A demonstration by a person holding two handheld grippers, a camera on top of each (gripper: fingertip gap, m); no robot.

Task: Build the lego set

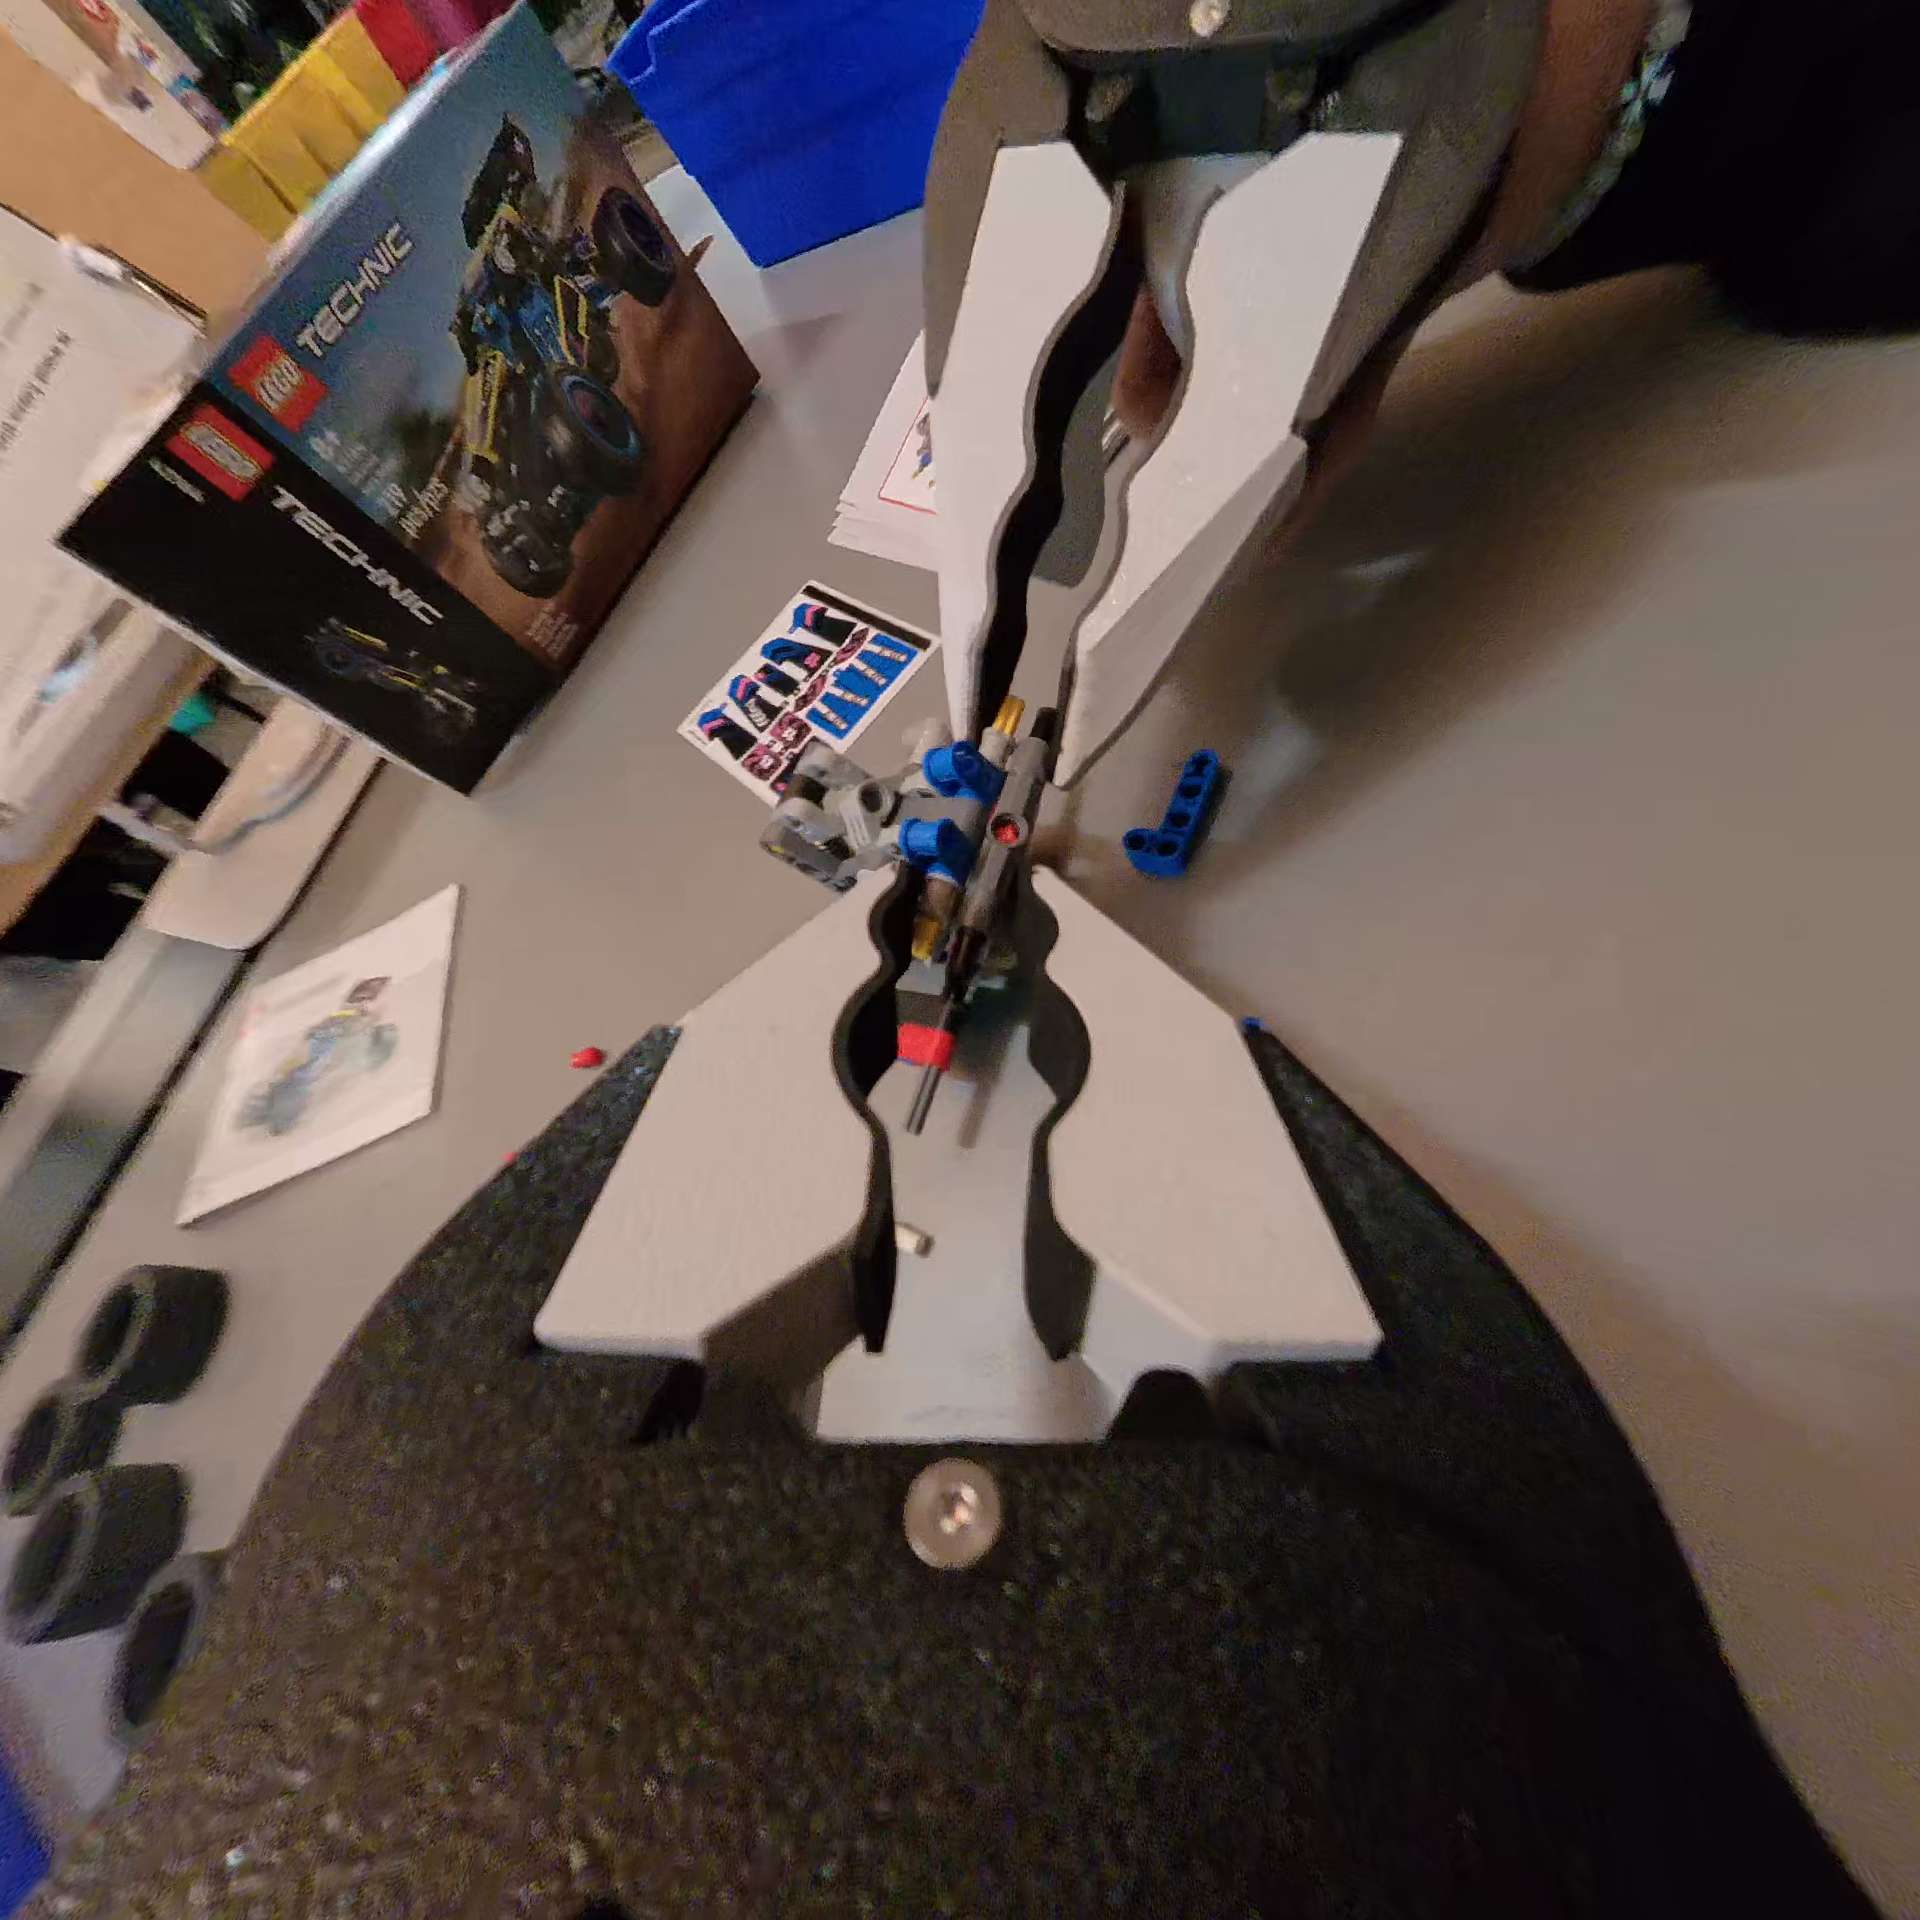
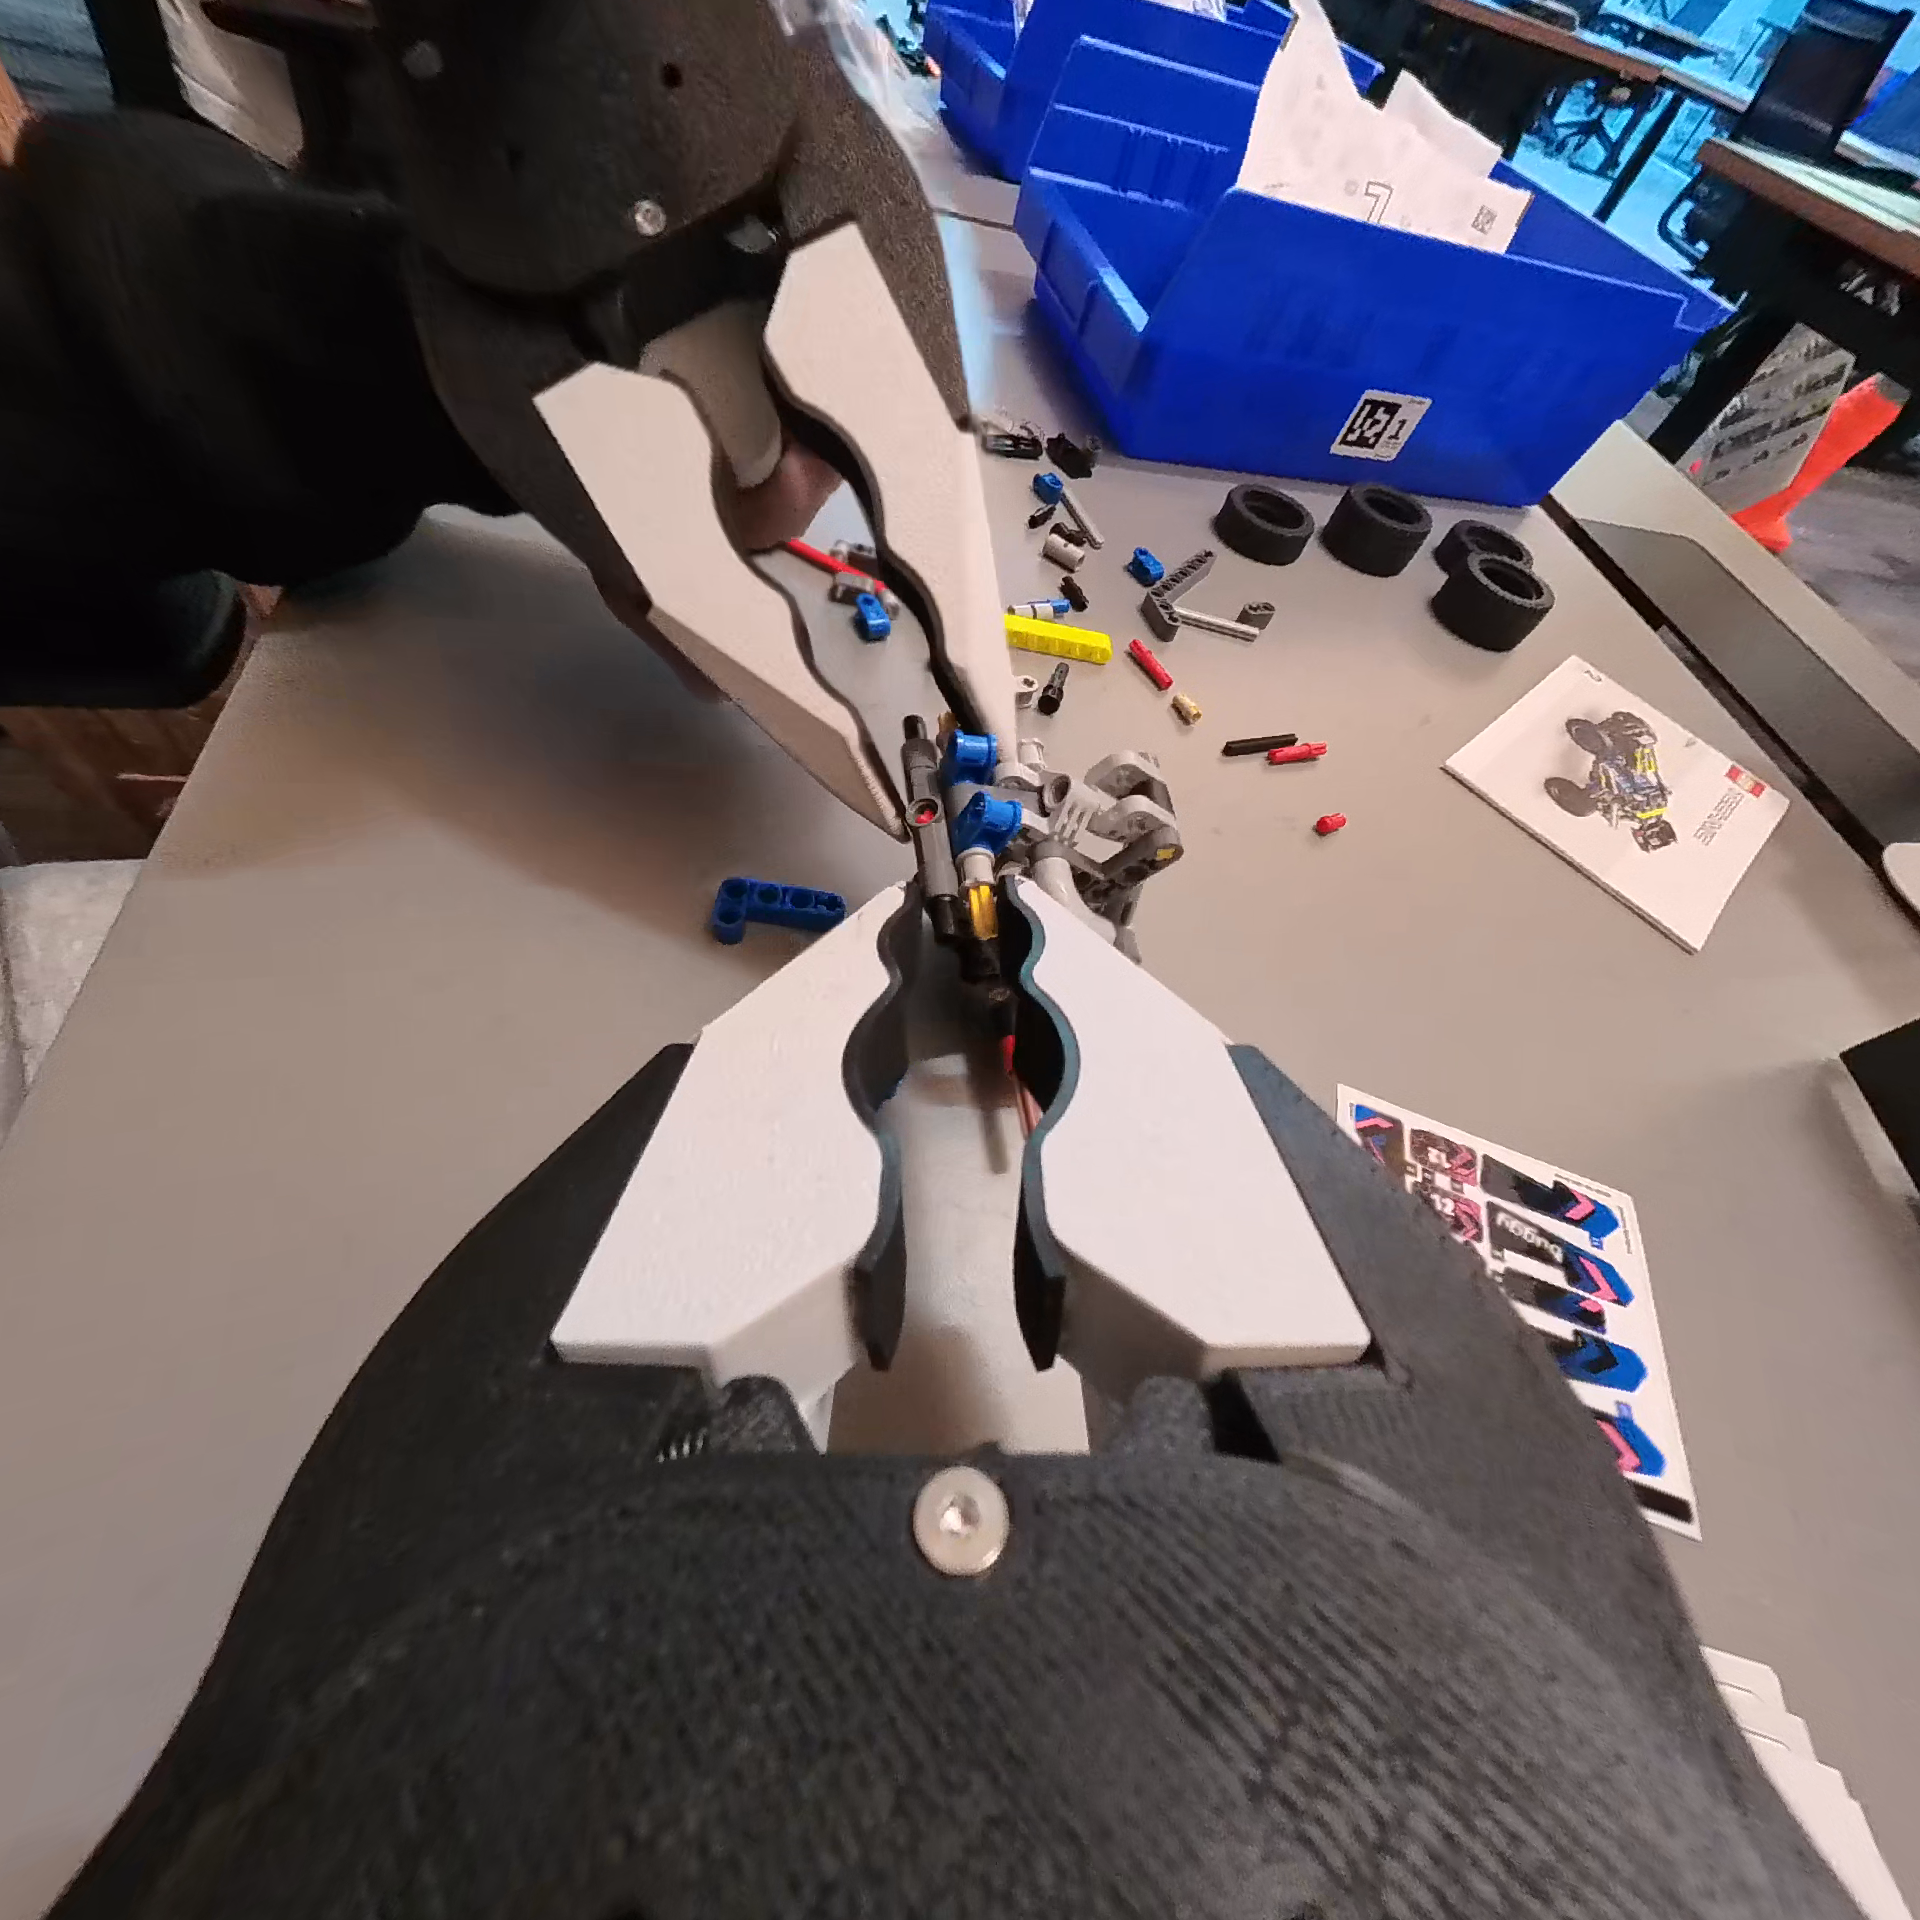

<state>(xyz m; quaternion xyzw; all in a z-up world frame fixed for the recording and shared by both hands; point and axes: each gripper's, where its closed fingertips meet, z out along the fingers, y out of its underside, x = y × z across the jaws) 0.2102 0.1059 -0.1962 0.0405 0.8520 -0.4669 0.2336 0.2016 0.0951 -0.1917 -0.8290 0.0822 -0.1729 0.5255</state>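
A small Lego Technic assembly, a dark grey beam with blue connectors, a light grey linkage and a black axle with a red bush, is held above the grey table between both grippers. My left gripper is shut on its near end. My right gripper comes in from the top and is shut on the far end. In the right wrist view the assembly sits between my right gripper and my left gripper. A blue L-shaped beam lies on the table beside them; it also shows in the right wrist view.
The Lego box, a sticker sheet, an instruction booklet and a small red pin lie on the left. Several black tyres, loose parts and blue bins lie beyond. A person's dark sleeve is at the left.
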